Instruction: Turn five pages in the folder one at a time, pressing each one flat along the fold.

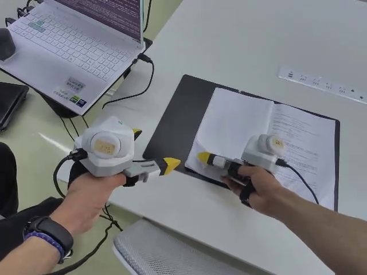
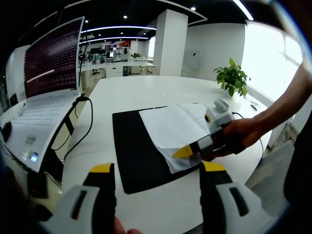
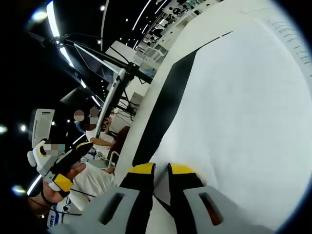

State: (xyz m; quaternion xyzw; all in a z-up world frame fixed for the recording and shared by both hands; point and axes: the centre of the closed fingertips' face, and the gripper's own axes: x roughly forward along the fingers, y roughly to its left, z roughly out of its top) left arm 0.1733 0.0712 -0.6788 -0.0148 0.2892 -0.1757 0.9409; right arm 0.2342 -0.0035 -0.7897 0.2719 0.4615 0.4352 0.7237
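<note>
Two yellow-tipped jaws of the right gripper (image 3: 161, 168) stand narrow at the lower left corner of the white page (image 1: 232, 123), apparently pinching its edge. The sheet spreads up and right of them to the fold, which runs roughly top to bottom through the open black folder (image 1: 172, 123) at centre frame. The left gripper (image 2: 157, 168), jaws wide and empty, hovers just off the folder's lower left edge, pointing right, while the right hand (image 1: 258, 183) lies low and level, nearer the page.

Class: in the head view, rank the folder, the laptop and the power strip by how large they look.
1. folder
2. laptop, partly cut off by the frame
3. power strip, clearly smallest
</note>
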